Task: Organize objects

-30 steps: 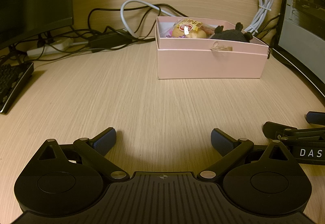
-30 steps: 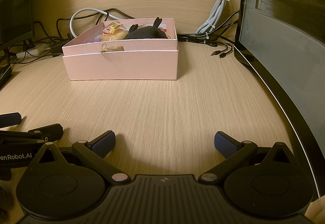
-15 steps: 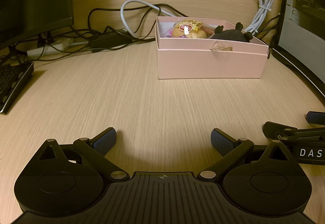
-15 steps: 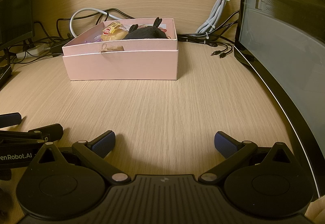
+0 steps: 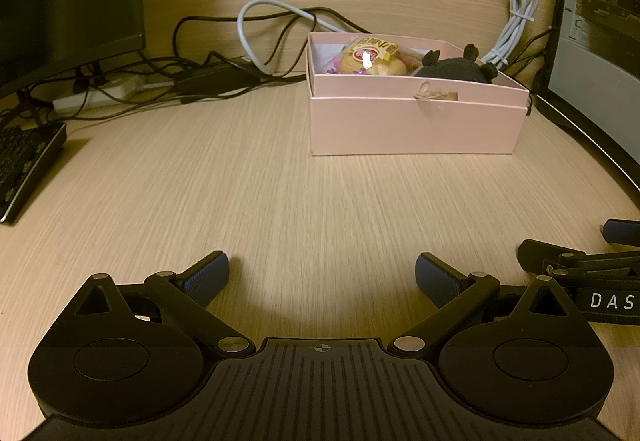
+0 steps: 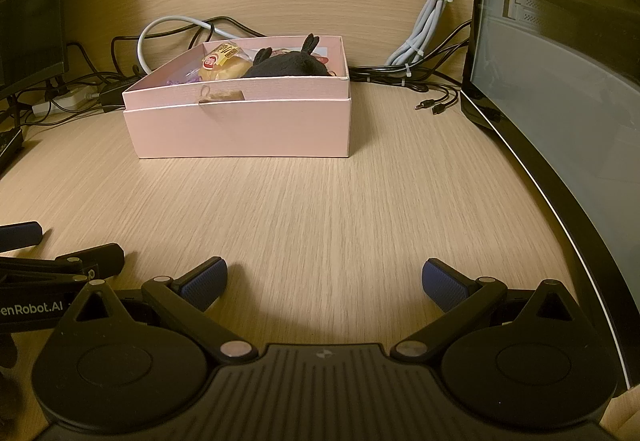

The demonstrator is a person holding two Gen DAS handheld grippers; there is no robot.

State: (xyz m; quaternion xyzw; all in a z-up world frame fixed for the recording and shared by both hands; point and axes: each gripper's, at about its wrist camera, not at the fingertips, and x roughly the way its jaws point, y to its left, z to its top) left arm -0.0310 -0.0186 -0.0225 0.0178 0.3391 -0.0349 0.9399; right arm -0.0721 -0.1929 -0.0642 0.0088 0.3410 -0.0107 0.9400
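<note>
I read the task as nearly done: wrapped bun (image 5: pixel 370 59) and black plush toy (image 5: pixel 454 69) lie in the pink box (image 5: pixel 416 121), nothing loose on the surface (image 5: pixel 280 201), left gripper (image 5: pixel 322 275) and right gripper (image 6: pixel 324 279) fingers wide, empty.

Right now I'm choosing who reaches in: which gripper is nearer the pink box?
Neither clearly. The left gripper sits back from the pink box, which lies ahead to its right; the right gripper sits similarly back, box ahead to its left.
</note>
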